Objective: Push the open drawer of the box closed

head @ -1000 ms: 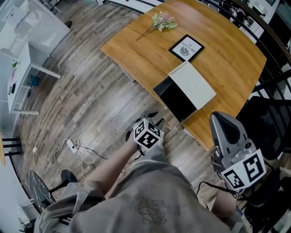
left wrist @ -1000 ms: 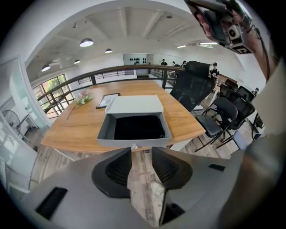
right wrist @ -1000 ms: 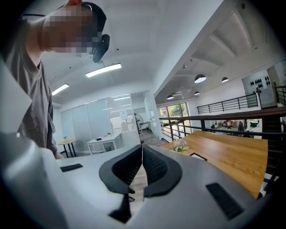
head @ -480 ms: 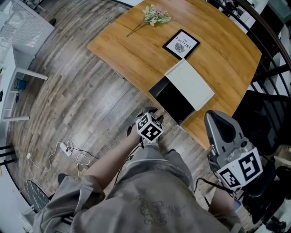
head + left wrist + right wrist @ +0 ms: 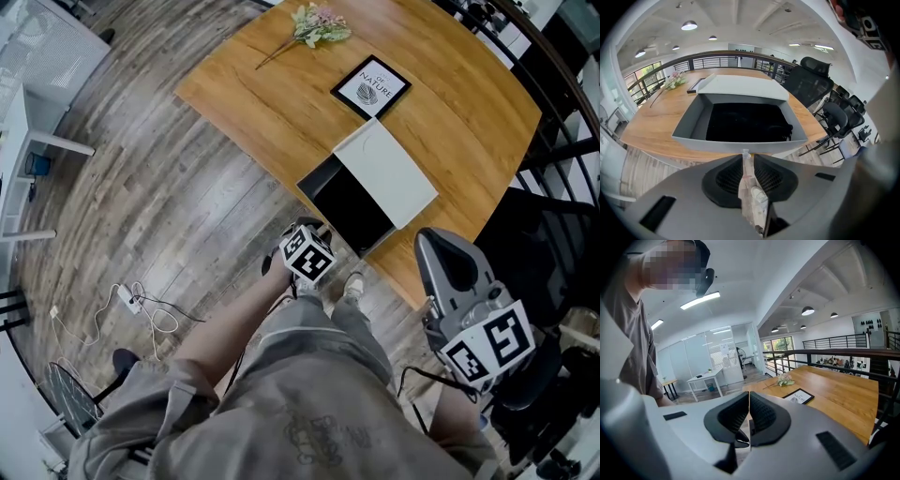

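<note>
A grey box with a white top (image 5: 389,172) lies on the wooden table (image 5: 281,94), near its edge. Its drawer (image 5: 349,202) stands pulled out towards me, dark inside. The drawer's grey front wall (image 5: 740,143) fills the left gripper view, just ahead of the jaws. My left gripper (image 5: 314,228) hovers off the table edge right before the drawer; its jaws (image 5: 748,158) are closing to a narrow gap with nothing between them. My right gripper (image 5: 442,246) is held lower right, beside the table, its jaws (image 5: 749,397) shut and empty.
A framed print (image 5: 370,86) and a flower sprig (image 5: 317,23) lie farther back on the table. Black office chairs (image 5: 548,244) stand to the right by a railing. A power strip with cable (image 5: 141,305) lies on the wood floor at left.
My left gripper has moved up closer to the drawer's front. The right gripper has drifted slightly left with it. The drawer has not moved.
</note>
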A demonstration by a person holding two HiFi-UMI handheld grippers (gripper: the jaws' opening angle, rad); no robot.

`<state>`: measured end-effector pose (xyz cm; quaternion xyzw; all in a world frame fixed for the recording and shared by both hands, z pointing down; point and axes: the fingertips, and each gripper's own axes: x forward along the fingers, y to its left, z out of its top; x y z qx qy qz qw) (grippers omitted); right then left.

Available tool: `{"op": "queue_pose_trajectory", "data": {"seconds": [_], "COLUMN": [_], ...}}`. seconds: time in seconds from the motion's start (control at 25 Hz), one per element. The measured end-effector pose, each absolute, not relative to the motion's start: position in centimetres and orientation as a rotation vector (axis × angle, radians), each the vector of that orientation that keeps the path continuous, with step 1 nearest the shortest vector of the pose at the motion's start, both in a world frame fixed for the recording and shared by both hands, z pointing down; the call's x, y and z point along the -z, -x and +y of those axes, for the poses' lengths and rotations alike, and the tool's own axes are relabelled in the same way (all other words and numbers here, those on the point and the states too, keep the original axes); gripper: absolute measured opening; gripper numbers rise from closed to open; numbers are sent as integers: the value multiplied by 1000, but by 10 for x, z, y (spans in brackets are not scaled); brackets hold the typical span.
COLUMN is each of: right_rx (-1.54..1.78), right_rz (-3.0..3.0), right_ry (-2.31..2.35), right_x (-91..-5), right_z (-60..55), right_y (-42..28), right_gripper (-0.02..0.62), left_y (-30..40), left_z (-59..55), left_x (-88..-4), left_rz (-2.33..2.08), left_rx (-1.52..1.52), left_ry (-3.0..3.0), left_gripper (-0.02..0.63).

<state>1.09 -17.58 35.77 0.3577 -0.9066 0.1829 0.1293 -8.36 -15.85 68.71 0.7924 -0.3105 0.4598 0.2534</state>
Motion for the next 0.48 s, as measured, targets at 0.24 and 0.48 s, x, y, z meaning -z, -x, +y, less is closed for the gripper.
{"op": "queue_pose_trajectory", "data": {"seconds": [0.24,0.48], "right_rx": [-550,-569], "right_rz": [-2642,-2630], "right_ry": [-1005,-1025], "right_x": [-369,-374], "right_z": [-185,-187], "right_y": [-18,-34], "right_gripper": [34,34], "left_y": [87,86], "left_z": [-166,-169], "left_x": [-690,-681], "left_rz": [-850,-855], "left_rx": [-1226,-1178], "left_ry": [-2111,-2121], "left_gripper": [55,50]}}
